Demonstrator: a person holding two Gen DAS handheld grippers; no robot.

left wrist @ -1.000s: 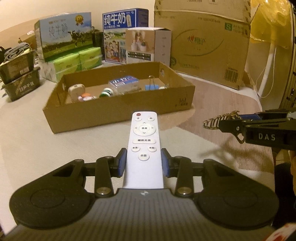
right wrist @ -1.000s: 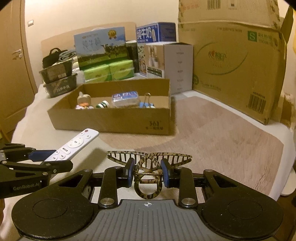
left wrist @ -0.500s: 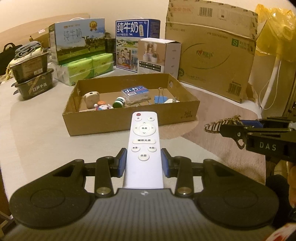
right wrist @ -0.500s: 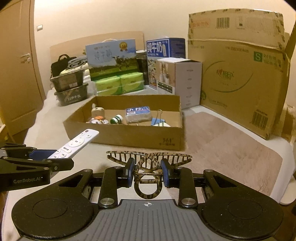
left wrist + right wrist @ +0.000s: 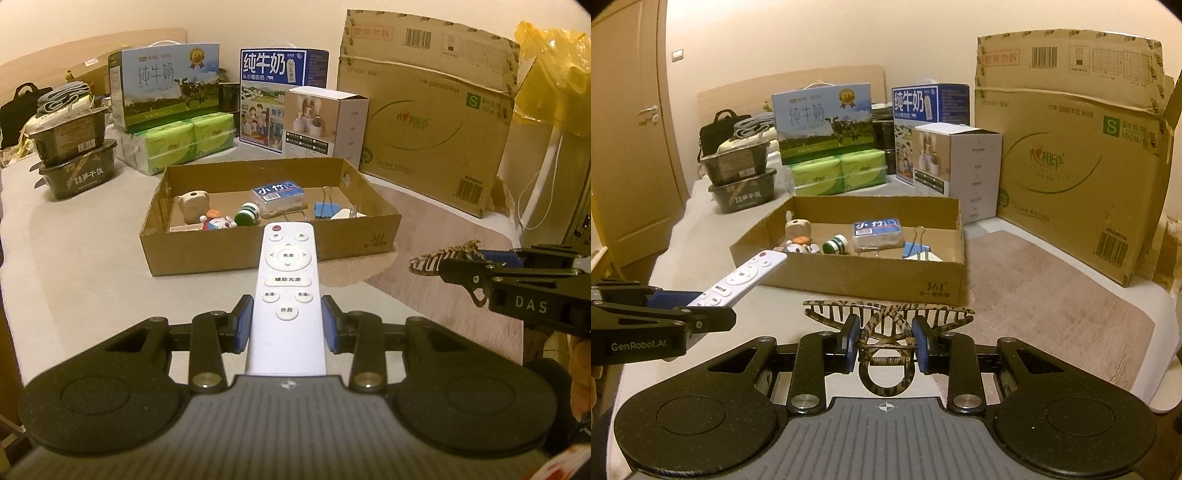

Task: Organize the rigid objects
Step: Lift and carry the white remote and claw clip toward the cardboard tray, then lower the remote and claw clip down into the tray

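Cream wall, wooden door at left, light switch; warm, dim lighting; beige surface.

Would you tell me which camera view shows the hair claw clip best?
The right wrist view: the hair claw clip sits centred, clamped in the right gripper, with teeth, spring and loop visible. The left wrist view shows only its toothed tip, poking out at the right edge.
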